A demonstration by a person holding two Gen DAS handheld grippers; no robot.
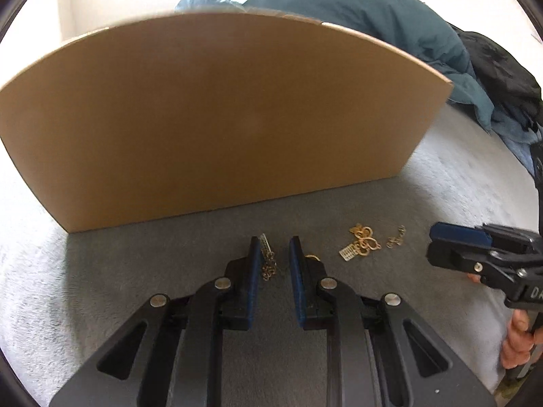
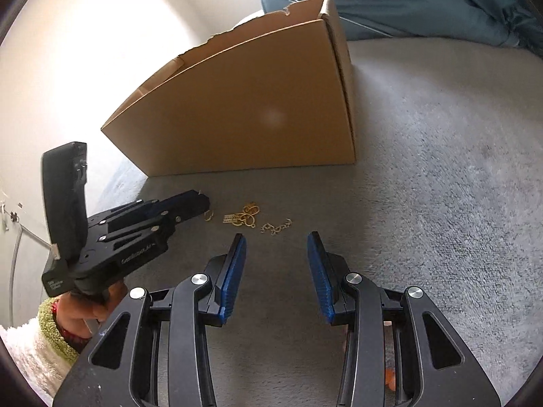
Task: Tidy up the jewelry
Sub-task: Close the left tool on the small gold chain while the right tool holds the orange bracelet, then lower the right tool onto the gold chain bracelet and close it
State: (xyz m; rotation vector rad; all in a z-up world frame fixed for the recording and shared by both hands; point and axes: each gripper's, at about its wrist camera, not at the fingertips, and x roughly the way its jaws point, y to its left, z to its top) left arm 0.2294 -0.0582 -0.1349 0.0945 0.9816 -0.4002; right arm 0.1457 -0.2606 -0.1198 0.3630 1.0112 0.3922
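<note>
Grey carpet [image 2: 424, 169] underneath; teal duvet [image 1: 356, 10] at back; cardboard box [image 1: 210, 118] upright w/ open top, just behind the jewelry. Left gripper [image 1: 275, 254] low over carpet, jaws narrowly parted, nothing pinched; silver chain [image 1: 268, 261] lies in the gap by the left finger, gold ring [image 1: 312, 257] just beside the right finger. Right gripper [image 2: 275, 264] released, jaws wide, empty; gold jewelry cluster [image 2: 244, 218] & small chain [image 2: 276, 227] on carpet just ahead of it.
</note>
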